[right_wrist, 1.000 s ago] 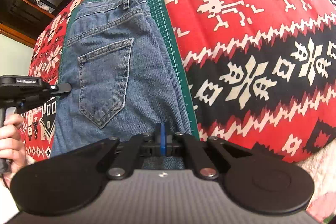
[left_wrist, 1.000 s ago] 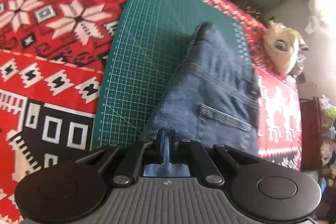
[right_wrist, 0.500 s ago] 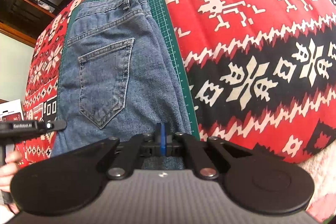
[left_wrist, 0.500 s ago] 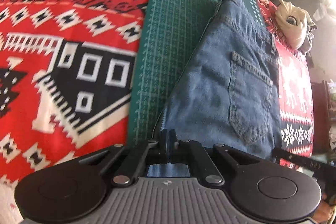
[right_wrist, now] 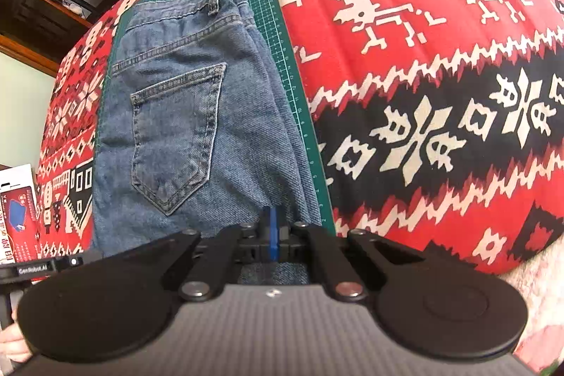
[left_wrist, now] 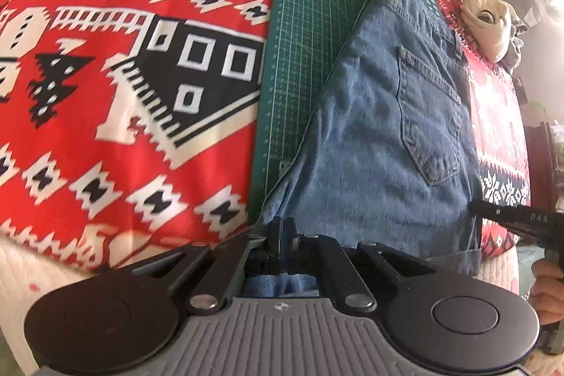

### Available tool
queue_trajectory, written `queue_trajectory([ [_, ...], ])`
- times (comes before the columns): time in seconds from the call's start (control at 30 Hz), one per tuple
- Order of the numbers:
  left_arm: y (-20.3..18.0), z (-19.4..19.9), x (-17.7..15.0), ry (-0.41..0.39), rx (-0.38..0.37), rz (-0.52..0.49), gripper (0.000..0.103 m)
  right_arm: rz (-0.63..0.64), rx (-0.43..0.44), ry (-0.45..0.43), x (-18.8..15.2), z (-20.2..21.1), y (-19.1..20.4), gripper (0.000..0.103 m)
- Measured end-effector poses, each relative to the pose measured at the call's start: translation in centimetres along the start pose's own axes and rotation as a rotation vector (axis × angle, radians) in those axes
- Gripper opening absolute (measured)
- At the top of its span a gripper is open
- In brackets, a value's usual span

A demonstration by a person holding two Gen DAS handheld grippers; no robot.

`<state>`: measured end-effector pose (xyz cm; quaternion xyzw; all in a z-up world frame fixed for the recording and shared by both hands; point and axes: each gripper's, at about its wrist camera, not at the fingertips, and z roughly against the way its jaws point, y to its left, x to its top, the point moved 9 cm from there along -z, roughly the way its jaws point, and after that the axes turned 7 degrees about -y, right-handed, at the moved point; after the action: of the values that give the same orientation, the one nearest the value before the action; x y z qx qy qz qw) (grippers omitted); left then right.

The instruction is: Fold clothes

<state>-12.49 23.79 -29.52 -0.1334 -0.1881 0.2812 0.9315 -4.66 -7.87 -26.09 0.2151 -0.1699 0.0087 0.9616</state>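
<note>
I see folded jeans (right_wrist: 197,115) lying on the green cutting mat (left_wrist: 303,34). My left hand-held gripper (left_wrist: 282,229) and right hand-held gripper (right_wrist: 271,228) each pinch the jeans' near edge.

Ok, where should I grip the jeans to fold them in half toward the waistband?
Grip the jeans at the near leg end, one corner per gripper, coming from the near table edge. They lie lengthwise on the green mat, waistband far away, so the near end is the free edge to lift. The left gripper and right gripper appear shut on denim there.
</note>
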Motion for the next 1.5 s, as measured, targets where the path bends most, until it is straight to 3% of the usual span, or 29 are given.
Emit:
queue_trajectory([
  [0.27,0.4,0.9,-1.6,-0.002,0.015,-0.02,0.003,-0.006,0.007,-0.001,0.0,0.0,-0.1,0.0],
  [0.43,1.5,2.0,-2.4,-0.017,0.077,-0.045,0.003,-0.006,0.01,-0.001,0.0,-0.1,-0.1,0.0],
  [0.6,2.5,2.8,-2.7,-0.043,0.089,-0.026,0.002,-0.005,0.011,-0.001,0.0,-0.1,-0.2,0.0],
  [0.83,-0.2,3.2,-3.2,-0.051,0.024,-0.076,0.003,-0.012,0.018,-0.001,0.0,0.0,-0.3,0.0],
  [1.23,1.0,1.9,-3.4,-0.015,0.11,-0.07,0.003,-0.013,0.012,0.004,0.0,0.0,-0.3,0.0],
  [1.43,0.8,2.9,-4.1,-0.031,0.094,-0.051,0.002,-0.007,0.009,0.003,0.0,0.0,-0.1,0.0],
  [1.5,-0.3,3.6,-3.6,-0.053,0.055,-0.053,0.003,-0.009,0.012,0.003,0.1,0.0,-0.2,0.0],
])
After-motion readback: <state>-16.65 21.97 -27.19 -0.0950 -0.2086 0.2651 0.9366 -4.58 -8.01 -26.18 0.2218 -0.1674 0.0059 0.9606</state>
